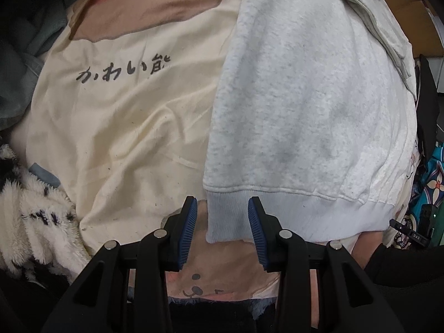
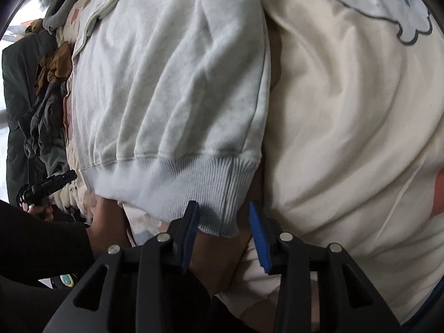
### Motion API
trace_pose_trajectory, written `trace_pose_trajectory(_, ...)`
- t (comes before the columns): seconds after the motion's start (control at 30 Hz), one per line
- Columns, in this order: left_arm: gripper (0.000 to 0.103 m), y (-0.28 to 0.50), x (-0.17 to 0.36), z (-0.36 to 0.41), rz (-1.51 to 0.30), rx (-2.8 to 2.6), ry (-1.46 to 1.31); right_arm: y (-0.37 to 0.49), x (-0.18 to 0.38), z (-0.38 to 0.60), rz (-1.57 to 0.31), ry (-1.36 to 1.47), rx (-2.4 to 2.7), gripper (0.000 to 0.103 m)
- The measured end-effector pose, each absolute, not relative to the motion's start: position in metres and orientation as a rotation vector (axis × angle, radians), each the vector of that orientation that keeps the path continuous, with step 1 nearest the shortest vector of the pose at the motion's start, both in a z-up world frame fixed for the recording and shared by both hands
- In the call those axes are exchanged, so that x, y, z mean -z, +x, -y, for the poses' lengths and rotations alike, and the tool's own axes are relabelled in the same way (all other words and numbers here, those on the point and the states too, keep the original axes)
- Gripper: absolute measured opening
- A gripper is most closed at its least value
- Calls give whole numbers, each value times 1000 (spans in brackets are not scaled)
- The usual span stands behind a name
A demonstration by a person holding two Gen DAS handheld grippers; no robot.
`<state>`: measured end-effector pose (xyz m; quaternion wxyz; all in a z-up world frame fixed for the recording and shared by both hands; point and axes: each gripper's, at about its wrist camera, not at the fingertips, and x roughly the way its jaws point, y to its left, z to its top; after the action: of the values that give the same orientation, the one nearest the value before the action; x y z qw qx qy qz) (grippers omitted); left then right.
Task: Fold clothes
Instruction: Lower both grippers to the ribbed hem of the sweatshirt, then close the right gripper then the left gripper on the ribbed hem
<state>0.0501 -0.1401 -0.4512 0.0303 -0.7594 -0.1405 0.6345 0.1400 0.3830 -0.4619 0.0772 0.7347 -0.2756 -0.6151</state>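
A light grey sweatshirt (image 1: 299, 105) lies folded lengthwise on a cream cloth, its ribbed hem (image 1: 291, 216) toward me. My left gripper (image 1: 222, 208) is open, its blue pads either side of the hem's left corner, not closed on it. In the right wrist view the same sweatshirt (image 2: 172, 88) shows with its ribbed hem (image 2: 180, 186) near. My right gripper (image 2: 224, 211) is open, its pads straddling the hem's right corner (image 2: 224, 216). The other gripper (image 2: 47, 186) shows at the left edge of that view.
A cream bear-print cloth (image 1: 125, 116) with dark script lies under the sweatshirt; it also shows in the right wrist view (image 2: 347, 127). A fluffy black-and-white blanket (image 1: 36, 216) sits at the left. A dark pile of clothes (image 2: 41, 116) lies far left. A patterned teal item (image 1: 433, 183) is at right.
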Motion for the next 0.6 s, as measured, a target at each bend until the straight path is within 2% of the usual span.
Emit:
trace_pose_trajectory(0.03,38,51,452,139,432,-1954,-2340,140,462,-383,830,2197,1842,31)
trace_pose_trajectory(0.1,38,53,453,138,434,-1950,-2344,140,463,-383,828,2191,1843,12)
trace_pose_trajectory(0.2,38,56,455,135,437,-1945,-2350,140,462,-385,839,2193,1837,8)
trace_pose_trajectory(0.6,38,75,468,123,414,-1977,-2361,145,444,-402,807,2218,1902,7)
